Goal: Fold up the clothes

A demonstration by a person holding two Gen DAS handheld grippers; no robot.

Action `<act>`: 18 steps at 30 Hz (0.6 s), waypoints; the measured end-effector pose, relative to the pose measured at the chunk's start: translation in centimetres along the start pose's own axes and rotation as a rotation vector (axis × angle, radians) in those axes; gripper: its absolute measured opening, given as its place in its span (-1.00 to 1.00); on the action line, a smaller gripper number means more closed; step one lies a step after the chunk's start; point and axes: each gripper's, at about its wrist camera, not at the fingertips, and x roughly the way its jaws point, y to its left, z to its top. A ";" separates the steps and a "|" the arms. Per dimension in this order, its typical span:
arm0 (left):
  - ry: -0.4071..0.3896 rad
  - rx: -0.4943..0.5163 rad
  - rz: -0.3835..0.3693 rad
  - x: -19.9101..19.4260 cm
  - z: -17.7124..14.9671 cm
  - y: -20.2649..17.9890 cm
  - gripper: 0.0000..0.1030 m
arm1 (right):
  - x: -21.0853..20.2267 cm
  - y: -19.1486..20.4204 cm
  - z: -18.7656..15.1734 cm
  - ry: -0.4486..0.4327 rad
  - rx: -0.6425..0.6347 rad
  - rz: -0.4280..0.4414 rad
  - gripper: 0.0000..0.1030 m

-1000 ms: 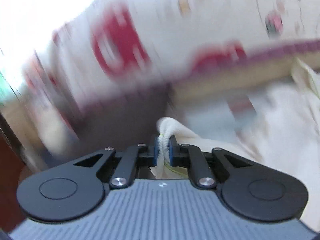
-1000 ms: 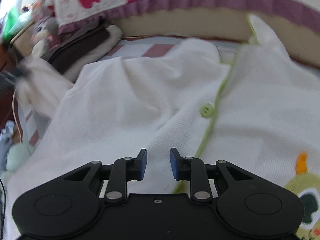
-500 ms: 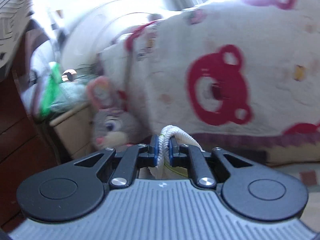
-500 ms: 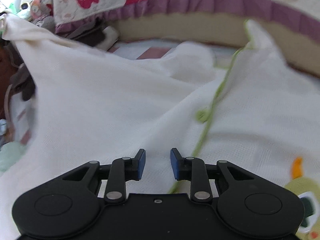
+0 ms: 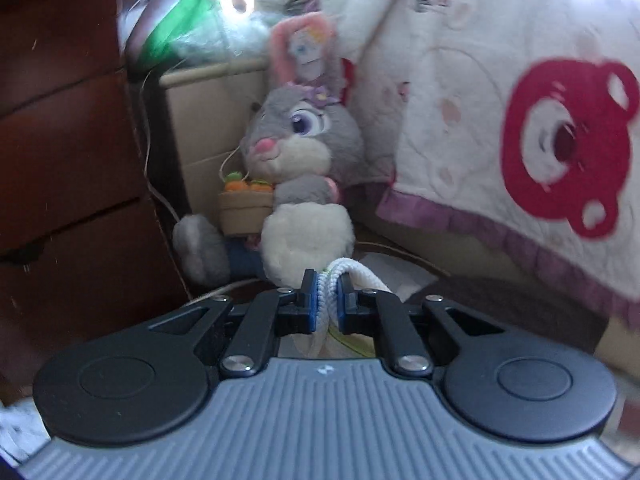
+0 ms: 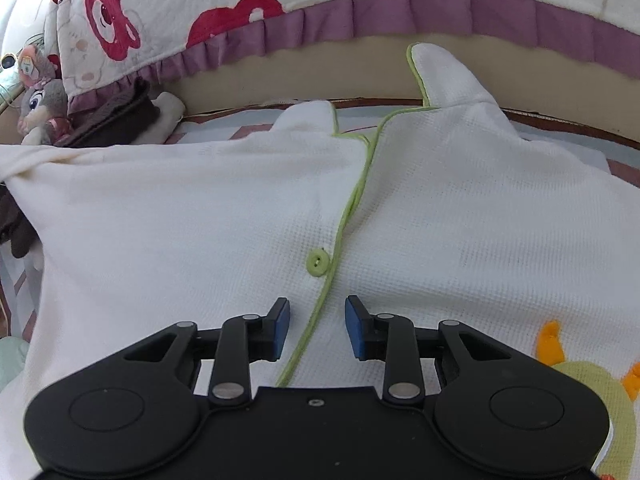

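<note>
a: what's the left hand-held gripper (image 5: 328, 298) got?

b: its pads are pinched tight on a bunched edge of the white shirt (image 5: 340, 276), probably a sleeve or side. i'd guess it's drawing that side outward so the cloth lies flat before a fold.

a: and the right hand-held gripper (image 6: 318, 328)?

b: parted, nothing between the pads, hovering just above the shirt (image 6: 200, 240). the green-piped front edge (image 6: 348, 216) runs straight out ahead between its fingers, with the green button (image 6: 317, 263) just in front. it looks set to pin or take the middle.

a: where's the shirt lying?

b: spread front-up on the bed (image 6: 248, 130), collar at the far end from the right hand-held gripper, an embroidered patch (image 6: 580, 384) low to its right.

a: the room?

b: a quilt with red bears (image 6: 240, 20) hangs beyond the shirt. ahead of the left hand-held gripper sits a grey plush rabbit (image 5: 300, 168), with dark wooden drawers (image 5: 68, 160) to its left. the left view is a bit blurred.
</note>
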 end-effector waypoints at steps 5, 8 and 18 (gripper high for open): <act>0.245 -0.257 -0.090 3.5 -0.7 2.9 -0.62 | -0.1 -0.4 0.0 0.004 0.011 0.004 -0.31; 0.241 -0.306 -0.181 2.9 -2.2 4.5 -0.64 | -0.4 -0.1 0.0 -0.001 0.007 -0.027 -0.34; 0.237 -0.218 -0.469 -0.7 -6.3 5.9 -0.27 | -2.1 4.1 -0.3 -0.121 -0.149 -0.056 -0.28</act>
